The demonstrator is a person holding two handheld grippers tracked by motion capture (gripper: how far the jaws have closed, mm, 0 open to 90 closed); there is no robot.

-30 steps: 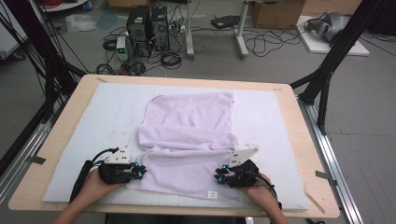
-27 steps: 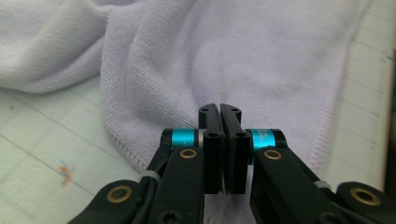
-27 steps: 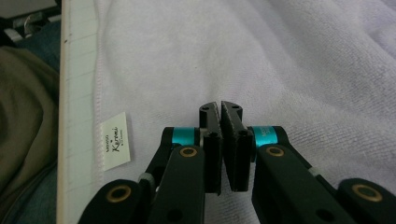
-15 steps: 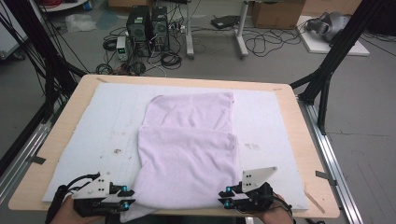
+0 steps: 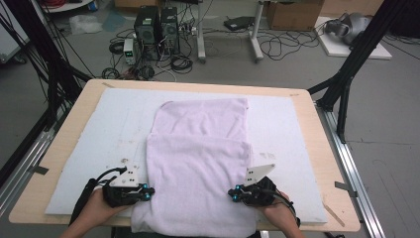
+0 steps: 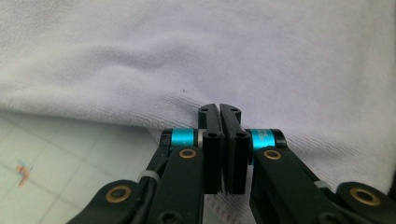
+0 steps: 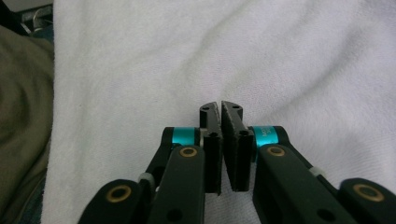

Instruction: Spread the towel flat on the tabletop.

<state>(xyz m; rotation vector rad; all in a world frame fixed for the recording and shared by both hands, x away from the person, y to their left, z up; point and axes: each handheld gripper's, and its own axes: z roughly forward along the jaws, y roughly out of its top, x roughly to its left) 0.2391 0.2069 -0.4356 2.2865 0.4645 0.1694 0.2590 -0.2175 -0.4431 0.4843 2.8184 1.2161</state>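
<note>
On the white mat (image 5: 89,148) the lilac towel (image 5: 198,163) lies folded once, its near edge hanging over the table edge (image 5: 341,225), so more folding probably remains. The left gripper (image 5: 148,191) and the right gripper (image 5: 232,193) sit at the towel's side edges, jaws closed together; whether cloth is pinched is unclear.

Pale lilac towel (image 5: 198,168), plain, no pattern, with a fine looped weave. White mat (image 5: 99,148) beneath, faintly speckled near the table's left edge, showing a pale green grid in the left gripper view. Light wood table (image 5: 322,158). Black left gripper (image 5: 146,191) and right gripper (image 5: 232,193), with turquoise bands and brass rivets.
</note>
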